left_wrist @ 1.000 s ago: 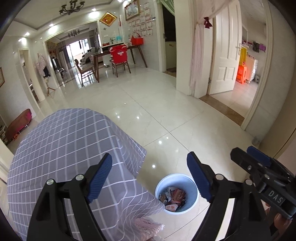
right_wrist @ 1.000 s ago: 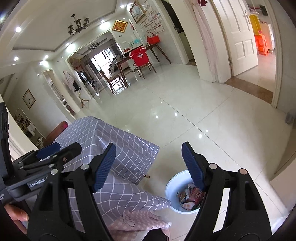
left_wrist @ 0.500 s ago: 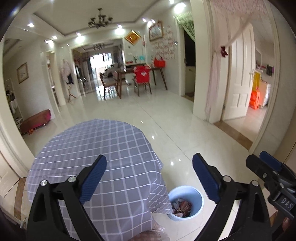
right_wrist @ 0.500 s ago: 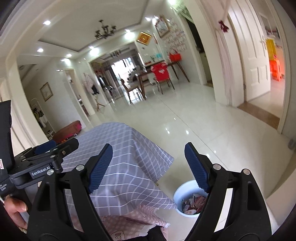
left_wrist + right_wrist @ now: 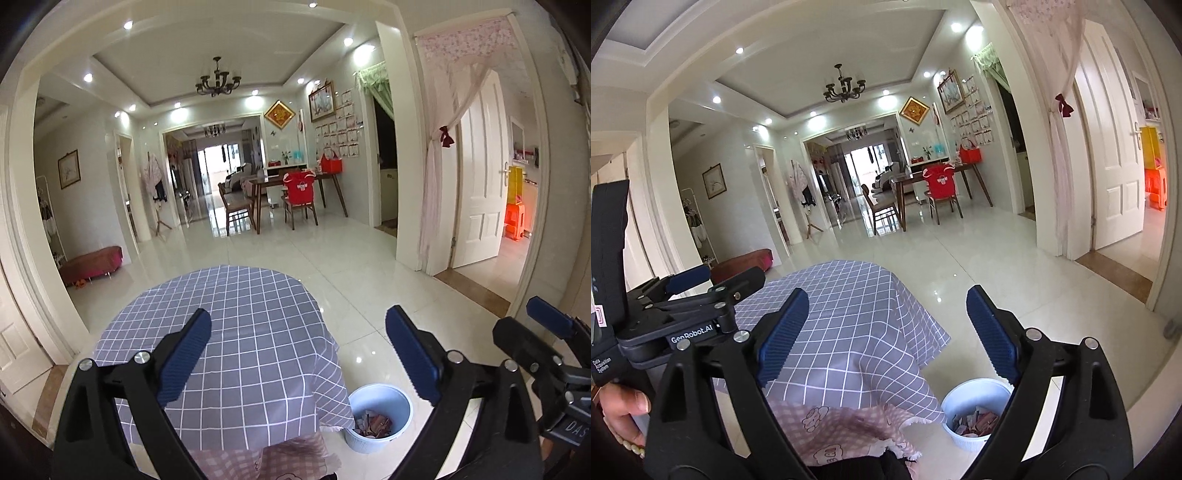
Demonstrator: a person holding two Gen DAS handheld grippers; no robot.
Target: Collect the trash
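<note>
White tile floor [image 5: 369, 280] spreads past a checked tablecloth [image 5: 240, 332], and the trash bin [image 5: 378, 415] stands on it just beside the cloth's hanging edge. Left gripper [image 5: 295, 354] is wide open and empty; right gripper [image 5: 882, 332] is opening, also empty. Only the right view shows a hand [image 5: 622, 413] holding the left gripper.

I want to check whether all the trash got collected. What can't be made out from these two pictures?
- Bin: left wrist view, tablecloth covers its near-left side; scraps inside too small to identify.
- Bin: right wrist view, right gripper finger hides its right part.
- Floor under the table: both views, hidden by the hanging cloth.
- Near tabletop: both views, behind gripper fingers.
</note>
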